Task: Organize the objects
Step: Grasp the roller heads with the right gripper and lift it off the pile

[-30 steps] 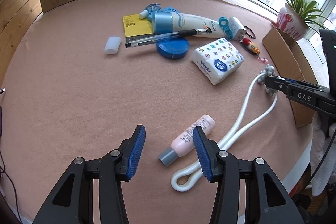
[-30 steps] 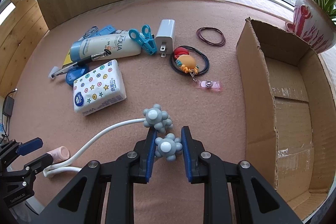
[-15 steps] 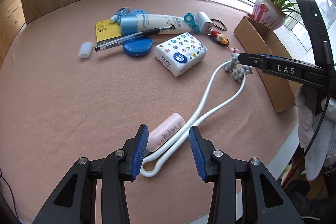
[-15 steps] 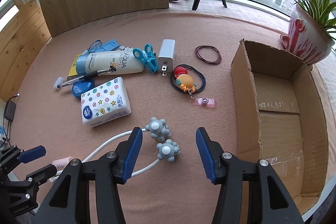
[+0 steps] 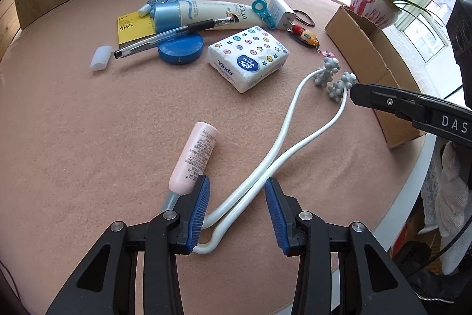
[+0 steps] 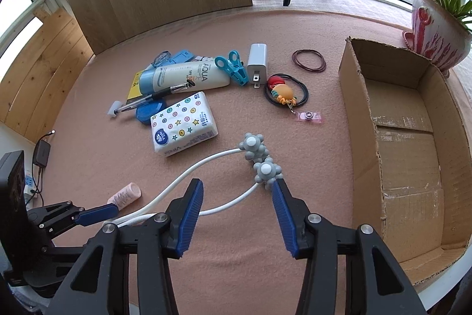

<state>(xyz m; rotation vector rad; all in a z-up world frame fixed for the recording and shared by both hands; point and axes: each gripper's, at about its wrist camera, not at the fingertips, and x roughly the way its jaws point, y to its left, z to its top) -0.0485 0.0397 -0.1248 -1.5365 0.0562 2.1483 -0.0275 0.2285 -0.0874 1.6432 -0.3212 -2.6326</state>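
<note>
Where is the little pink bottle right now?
In the left wrist view the small pink plastic bottle lies on the pink cloth, its grey cap beside the left gripper, just left of the white looped massager.

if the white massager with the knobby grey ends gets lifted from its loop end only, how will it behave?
Probably springy, not limp: the white massager has two long thin arms that hold smooth curves on the table. The grey knobbed heads sit at the far tips, so they would likely sag and swing. The smooth round tubing may slip or twist between the left gripper pads.
</note>
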